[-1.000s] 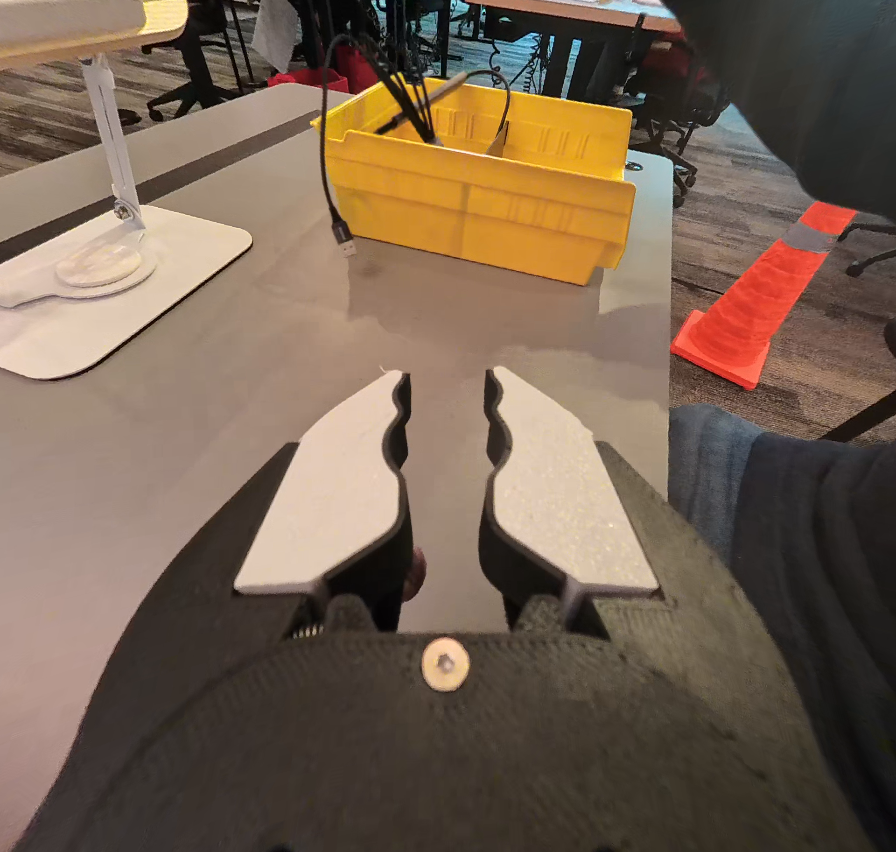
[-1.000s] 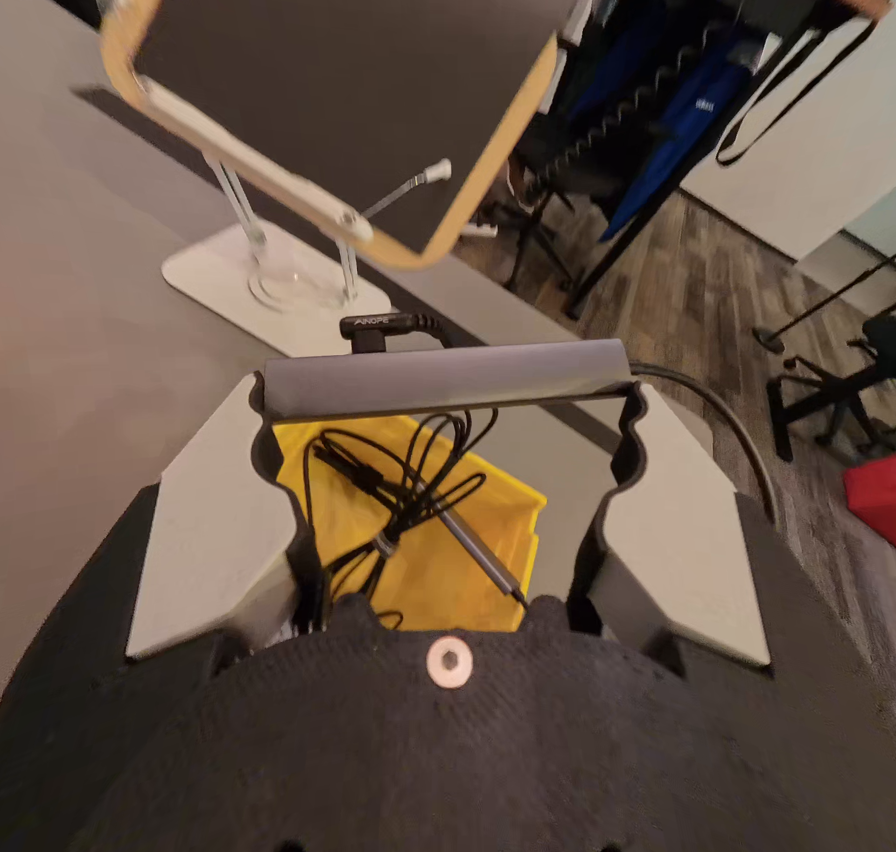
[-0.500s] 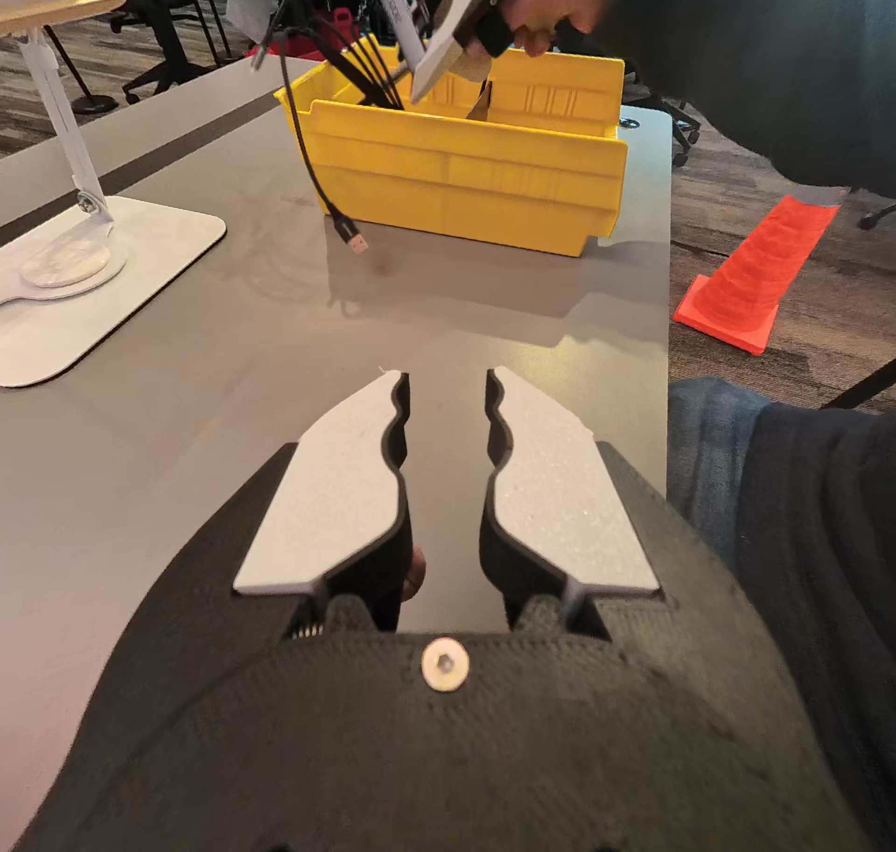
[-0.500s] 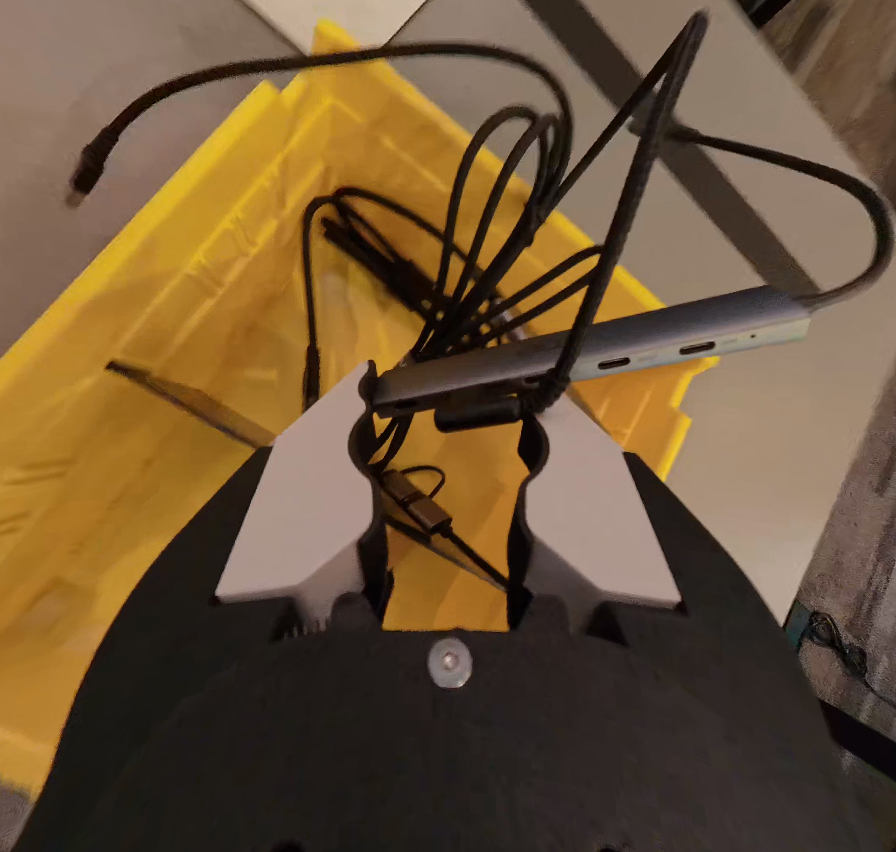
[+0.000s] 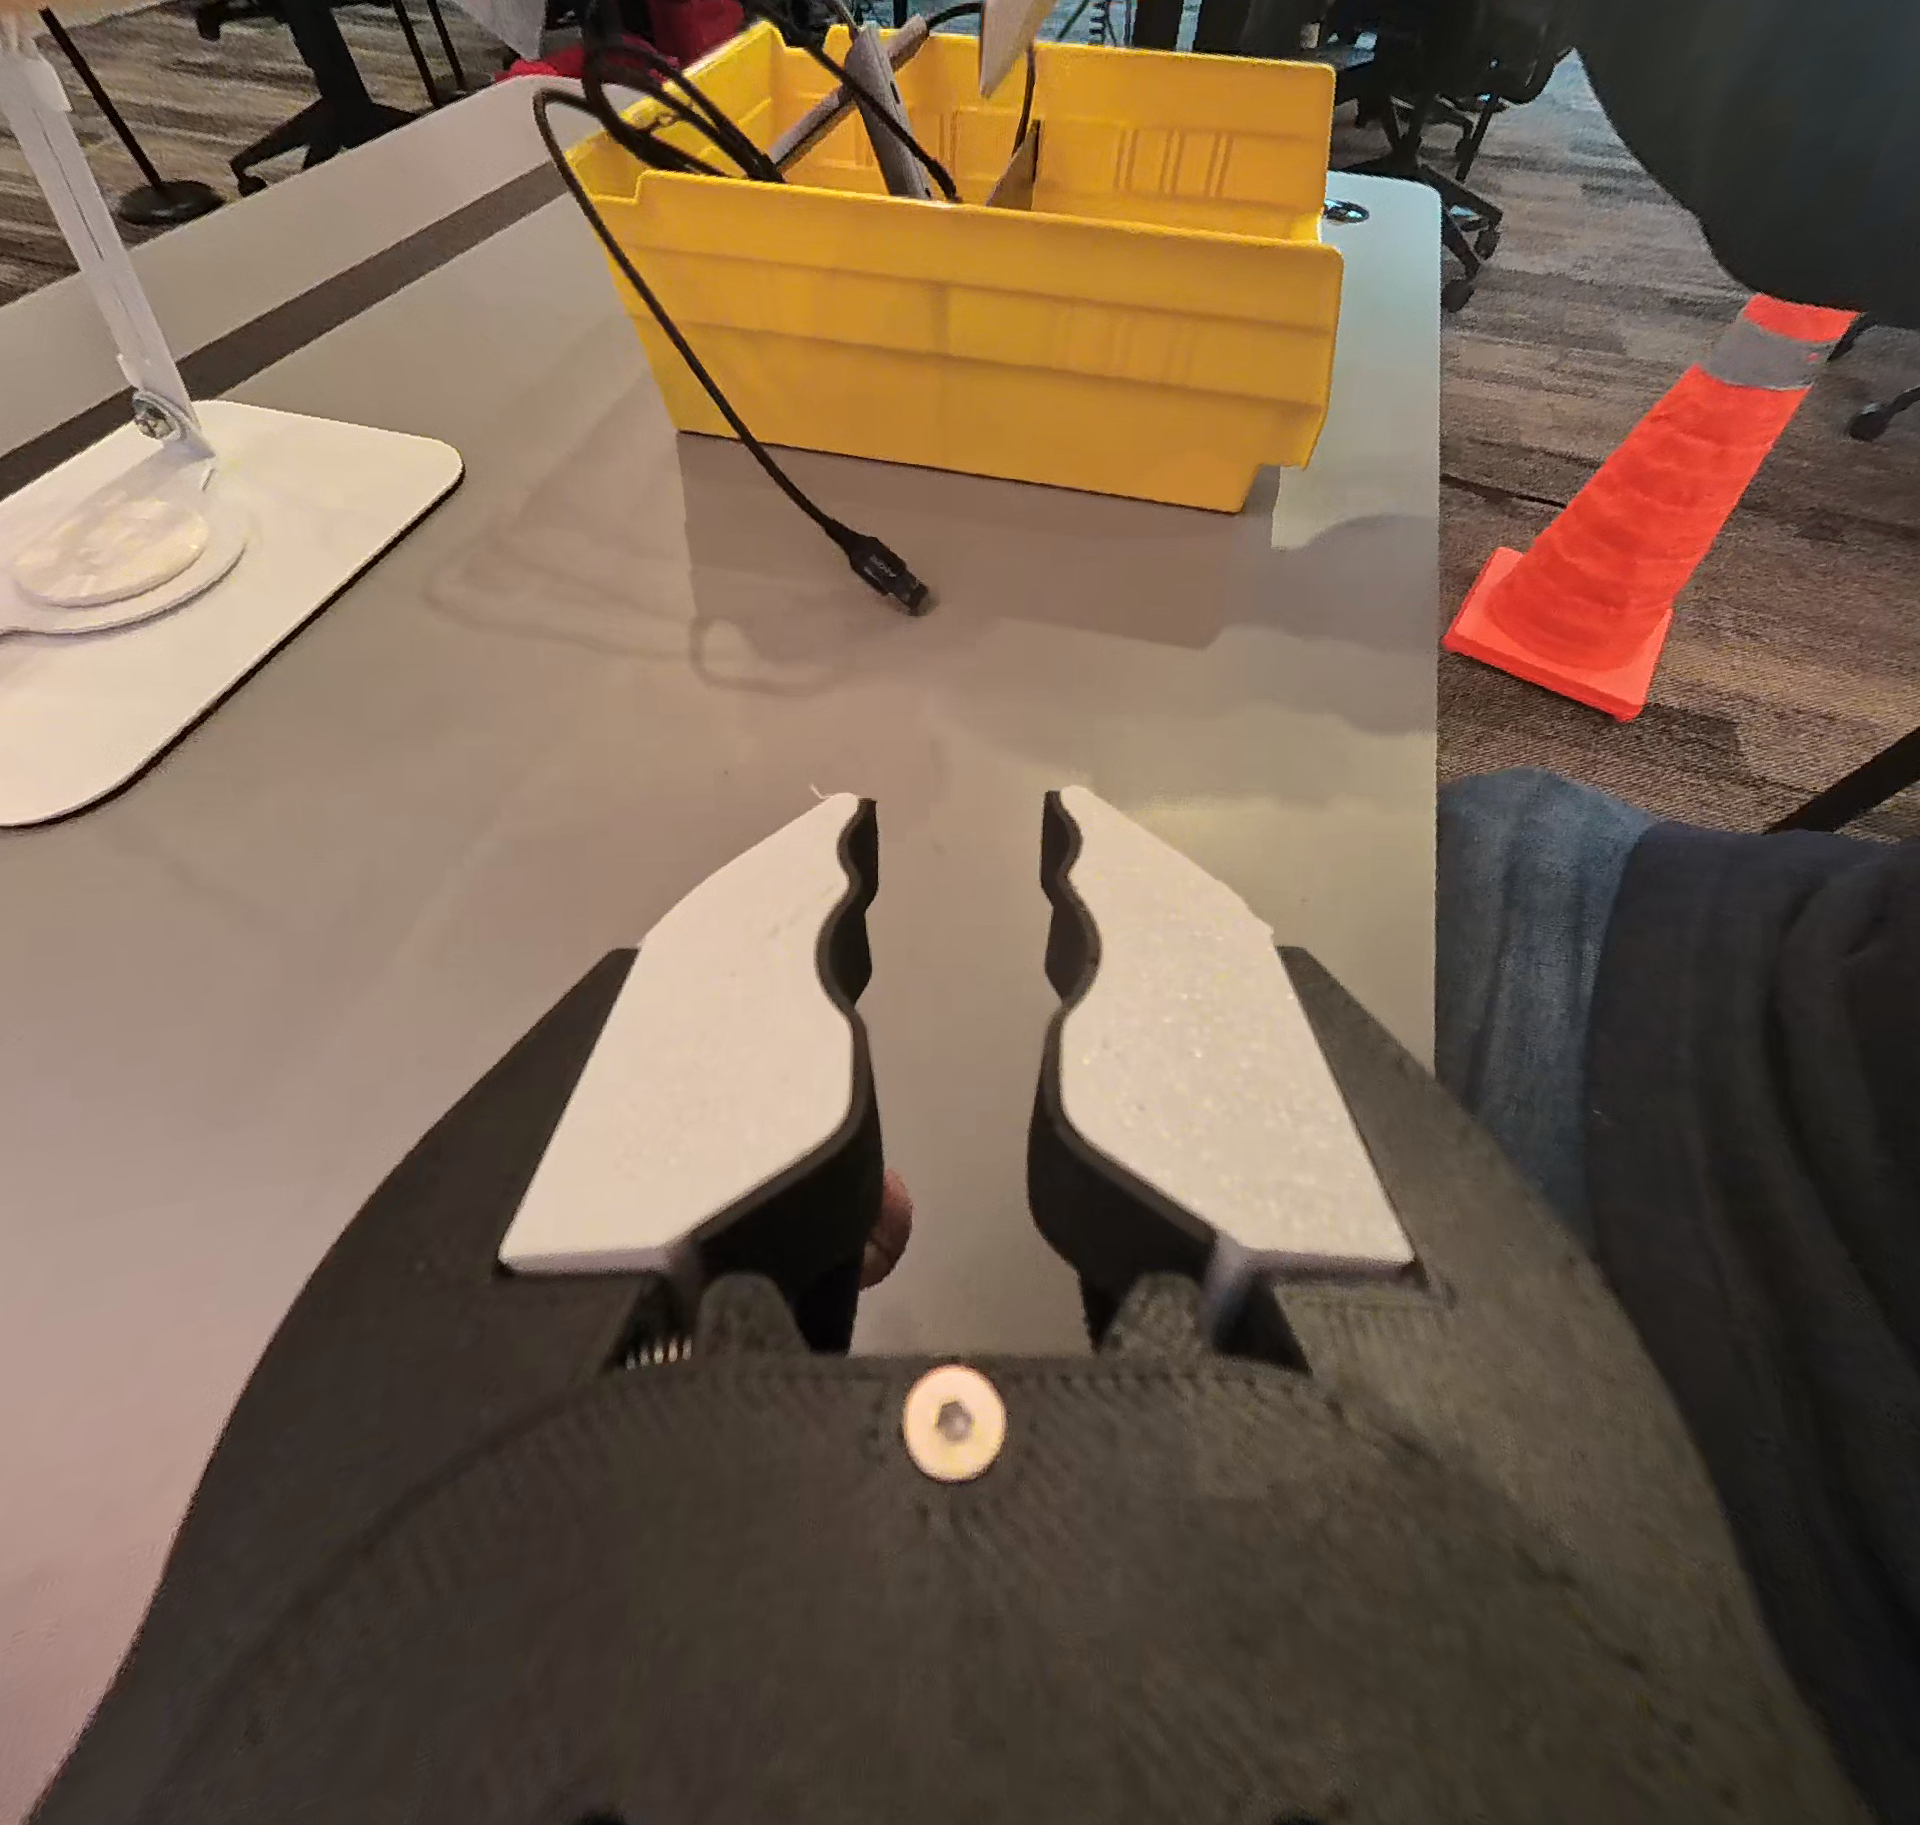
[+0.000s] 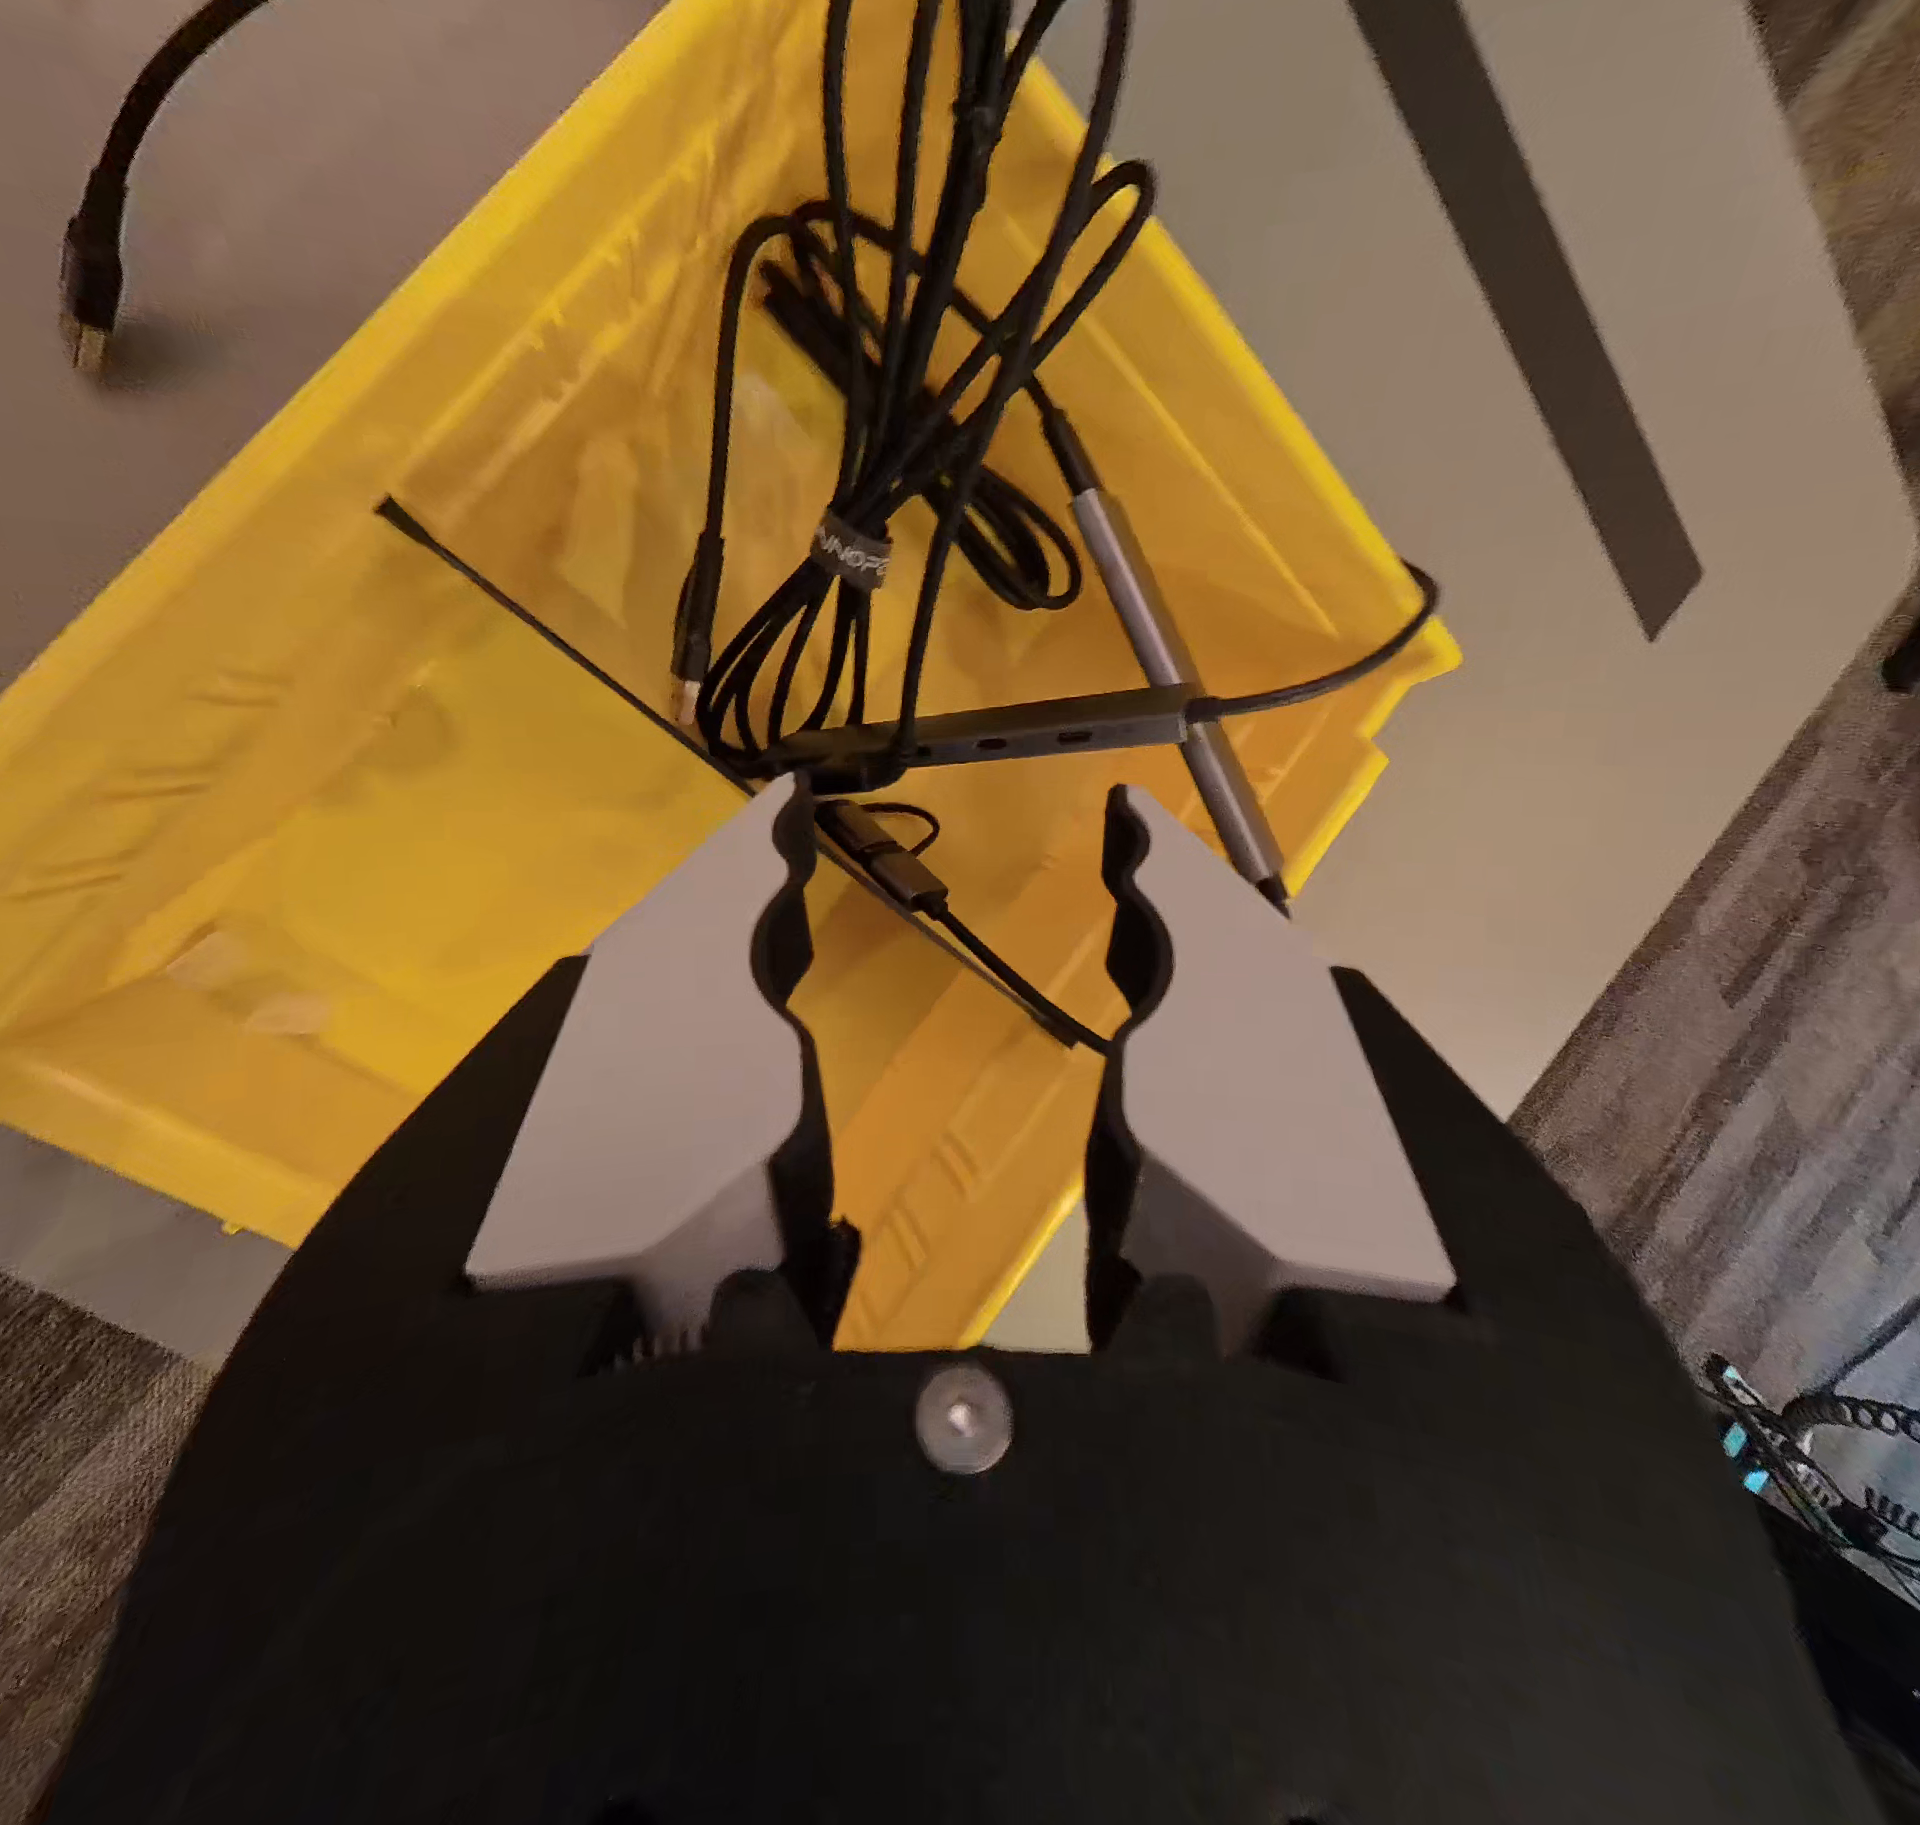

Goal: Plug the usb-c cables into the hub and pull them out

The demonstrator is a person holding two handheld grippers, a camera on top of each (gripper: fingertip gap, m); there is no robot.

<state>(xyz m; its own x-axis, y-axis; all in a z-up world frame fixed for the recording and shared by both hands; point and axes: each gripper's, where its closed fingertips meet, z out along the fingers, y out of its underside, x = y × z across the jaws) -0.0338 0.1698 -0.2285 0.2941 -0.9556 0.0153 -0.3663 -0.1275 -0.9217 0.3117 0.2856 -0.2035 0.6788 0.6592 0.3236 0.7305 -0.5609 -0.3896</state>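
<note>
right gripper [image 6: 951, 799] parted above hub [image 6: 1023, 731] in yellow bin [image 6: 312, 736], left gripper [image 5: 958, 804] parted, empty

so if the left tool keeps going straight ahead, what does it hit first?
Probably the black cable plug lying on the table, then the yellow bin behind it. The left tool is open; depth is uncertain.

Table front: bare grey table [image 5: 520, 944] between the left gripper [image 5: 958, 819] and the bin [image 5: 987, 341]; open passage.
Plug: a cable plug [image 5: 885, 568] lies on the table just before the bin.
Left side: white stand base [image 5: 156, 612].
Bin interior: tangled cables [image 6: 894, 487], two hubs [image 6: 1018, 731] and a divider [image 6: 540, 622] crowd it below the right gripper [image 6: 956, 799].
</note>
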